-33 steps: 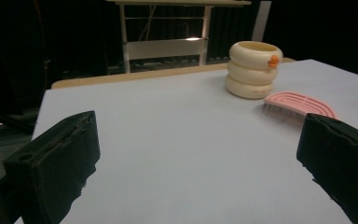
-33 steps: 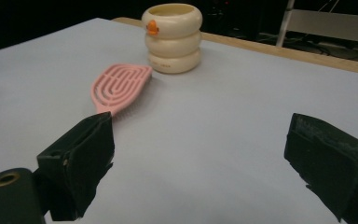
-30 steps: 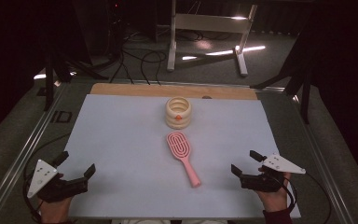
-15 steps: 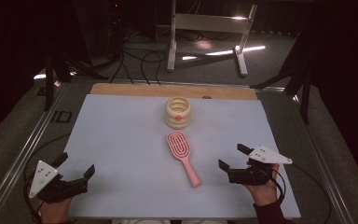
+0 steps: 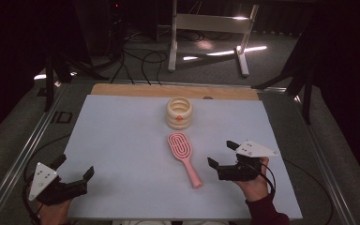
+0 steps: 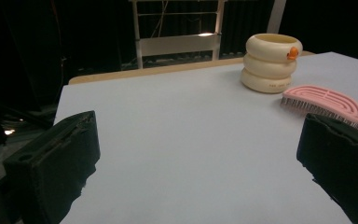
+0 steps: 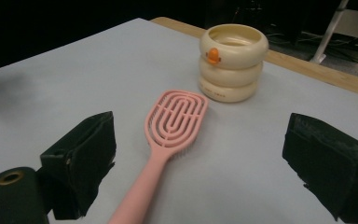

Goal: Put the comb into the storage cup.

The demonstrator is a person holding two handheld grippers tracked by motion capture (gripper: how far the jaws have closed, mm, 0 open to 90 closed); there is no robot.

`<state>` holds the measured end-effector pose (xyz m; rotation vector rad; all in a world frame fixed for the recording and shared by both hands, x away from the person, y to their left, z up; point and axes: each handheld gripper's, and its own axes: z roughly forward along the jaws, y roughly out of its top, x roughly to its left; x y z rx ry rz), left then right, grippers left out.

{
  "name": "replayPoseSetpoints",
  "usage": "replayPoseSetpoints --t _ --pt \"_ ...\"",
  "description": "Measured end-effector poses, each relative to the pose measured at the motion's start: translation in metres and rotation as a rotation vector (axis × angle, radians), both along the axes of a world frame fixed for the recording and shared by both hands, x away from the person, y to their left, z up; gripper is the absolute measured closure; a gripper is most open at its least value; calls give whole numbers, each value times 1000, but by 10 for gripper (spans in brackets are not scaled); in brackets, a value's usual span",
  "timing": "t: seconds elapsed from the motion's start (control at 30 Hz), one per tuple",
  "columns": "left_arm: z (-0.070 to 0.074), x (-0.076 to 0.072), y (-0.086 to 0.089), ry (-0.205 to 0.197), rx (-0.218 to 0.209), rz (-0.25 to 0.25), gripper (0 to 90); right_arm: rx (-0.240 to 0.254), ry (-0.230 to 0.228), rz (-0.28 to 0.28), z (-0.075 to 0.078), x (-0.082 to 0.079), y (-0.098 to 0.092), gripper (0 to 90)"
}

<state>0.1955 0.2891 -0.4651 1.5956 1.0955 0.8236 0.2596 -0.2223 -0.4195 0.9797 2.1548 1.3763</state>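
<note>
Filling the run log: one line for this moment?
right gripper: open, beside brush handle | left gripper: open, near table edge | brush: lying flat, untouched | cup: upright behind brush

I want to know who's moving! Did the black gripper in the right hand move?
Yes. The right gripper has slid leftward across the pale blue table, closing in on the pink plastic hairbrush, which stayed put.

In the right gripper view, the pink hairbrush (image 7: 170, 128) ran off the bottom edge, its handle end cut away. In the left gripper view, that gripper's black jaw covered part of its head. The small print on the cream holder (image 7: 232, 60) was too small to read.
</note>
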Motion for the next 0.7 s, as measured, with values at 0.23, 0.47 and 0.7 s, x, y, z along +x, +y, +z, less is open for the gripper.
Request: replayPoseSetpoints --t 0.23,0.47,0.7 --pt "-1 0 0 1 8 4 0 -17 22 32 1 6 20 96" --pt "0 -2 1 -7 7 14 0 -22 38 56 2 13 33 107" --pt "-2 -2 2 -2 -3 13 0 -43 63 62 1 17 46 109"
